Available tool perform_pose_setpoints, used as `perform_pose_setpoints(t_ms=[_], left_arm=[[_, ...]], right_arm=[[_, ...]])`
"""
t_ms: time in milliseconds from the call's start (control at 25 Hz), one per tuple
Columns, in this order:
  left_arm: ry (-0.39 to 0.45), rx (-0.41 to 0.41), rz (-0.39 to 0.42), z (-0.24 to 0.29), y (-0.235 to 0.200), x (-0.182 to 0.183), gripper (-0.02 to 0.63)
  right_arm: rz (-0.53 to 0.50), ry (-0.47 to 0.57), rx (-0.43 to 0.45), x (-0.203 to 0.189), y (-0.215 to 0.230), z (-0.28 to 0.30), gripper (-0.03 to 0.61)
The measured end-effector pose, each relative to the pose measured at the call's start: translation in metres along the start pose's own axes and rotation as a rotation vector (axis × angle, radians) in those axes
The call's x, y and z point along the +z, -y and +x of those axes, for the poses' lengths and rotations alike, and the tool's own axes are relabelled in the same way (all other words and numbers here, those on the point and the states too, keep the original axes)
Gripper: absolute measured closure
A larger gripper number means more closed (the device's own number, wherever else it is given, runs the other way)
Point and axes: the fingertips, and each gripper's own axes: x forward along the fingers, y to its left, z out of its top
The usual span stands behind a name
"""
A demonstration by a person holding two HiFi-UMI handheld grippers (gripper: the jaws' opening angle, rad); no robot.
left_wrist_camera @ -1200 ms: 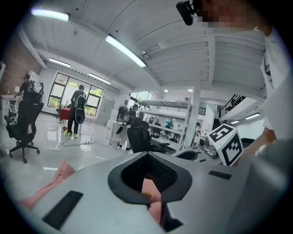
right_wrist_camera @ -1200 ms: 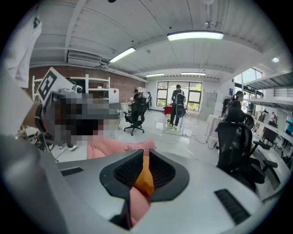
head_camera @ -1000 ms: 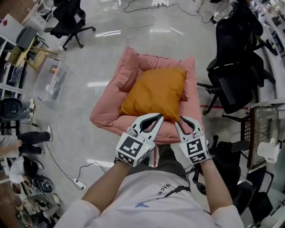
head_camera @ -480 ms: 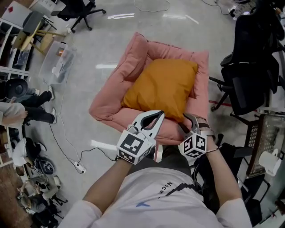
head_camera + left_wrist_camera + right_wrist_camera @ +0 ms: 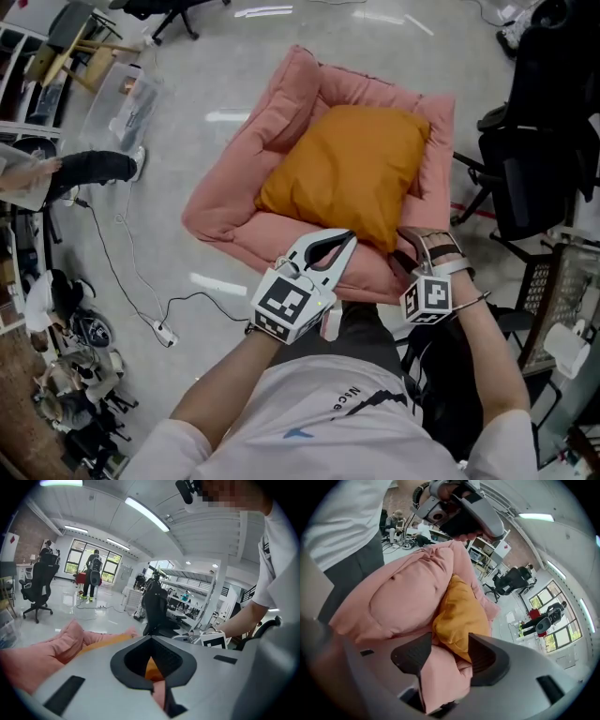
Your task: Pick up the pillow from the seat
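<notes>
The right gripper, its jaws just opened wide, straddled the pillow's corner without pinching it. The left gripper beside it was closed and empty. The pillow lay on the seat, so gripping and lifting appeared left to do.

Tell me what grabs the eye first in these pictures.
The orange pillow stands out, lying in the middle of the pink seat on the floor. At the seat's near edge the right gripper, its fingers having just been opening, has the pillow's corner between them, the left gripper beside it.
</notes>
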Motion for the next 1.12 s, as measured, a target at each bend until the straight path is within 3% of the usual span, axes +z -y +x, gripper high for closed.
perform_pose_setpoints(t_ms=[360,520,800,1120], left_arm=[[-0.021,0.02,-0.008,0.005,-0.007,-0.007,0.603],[-0.021,0.037,-0.026,0.002,-0.014,-0.007,0.603],[-0.007,0.06,-0.04,-0.004,-0.023,-0.003,0.603],[0.014,0.059,-0.028,-0.013,-0.018,0.006,0.603]], right_arm=[[-0.057,0.104,-0.111,0.016,0.015,0.033,0.324],[-0.084,0.144,-0.101,0.022,0.019,0.039,0.327],[-0.003,0.167,-0.066,0.025,0.027,0.042,0.48],[0.116,0.176,-0.113,0.036,0.053,0.023,0.528]])
